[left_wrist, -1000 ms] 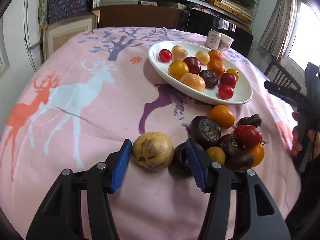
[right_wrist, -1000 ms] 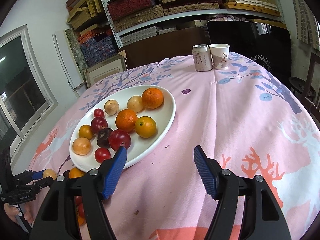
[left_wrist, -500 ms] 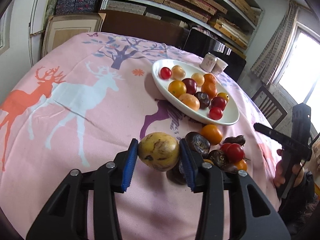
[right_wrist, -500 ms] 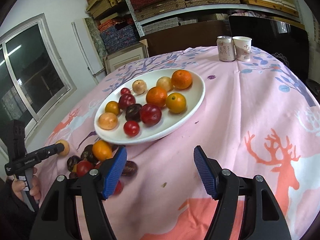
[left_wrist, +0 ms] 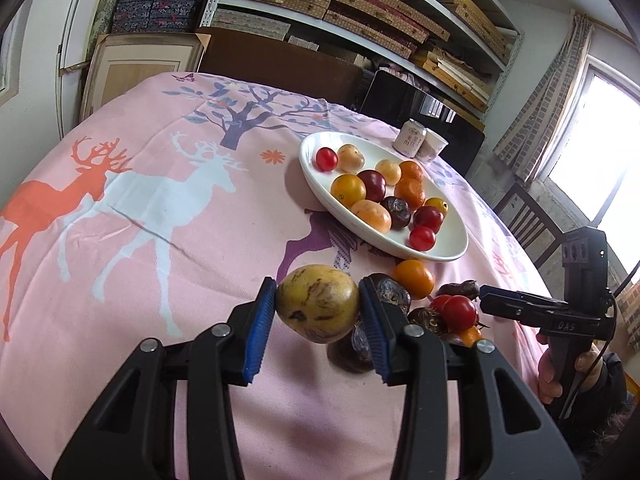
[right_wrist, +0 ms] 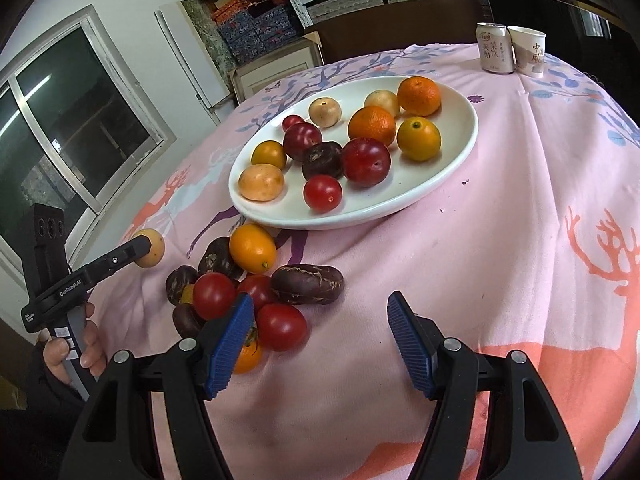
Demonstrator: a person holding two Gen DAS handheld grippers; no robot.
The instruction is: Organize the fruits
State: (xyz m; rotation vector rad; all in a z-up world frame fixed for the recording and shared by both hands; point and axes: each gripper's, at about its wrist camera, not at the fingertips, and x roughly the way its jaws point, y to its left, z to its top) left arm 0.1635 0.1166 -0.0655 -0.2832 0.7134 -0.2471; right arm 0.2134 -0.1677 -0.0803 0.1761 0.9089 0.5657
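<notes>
My left gripper has its blue ribbed pads pinched on a yellow passion fruit, one pad on each flank, and the fruit hangs clear of the pink deer-print tablecloth, just left of the loose pile of fruit. From the right wrist view I see that same fruit at the tip of the left tool, whose handle sits in my left hand low at the table edge. My right gripper stands spread wide with nothing between the pads, its left pad just over a red tomato at the near side of the pile. The held fruit is smooth, oval and brown-flecked; the dark passion fruits in the pile are wrinkled. Beyond lies the glossy white oval plate, loaded with oranges, plums and tomatoes.
</notes>
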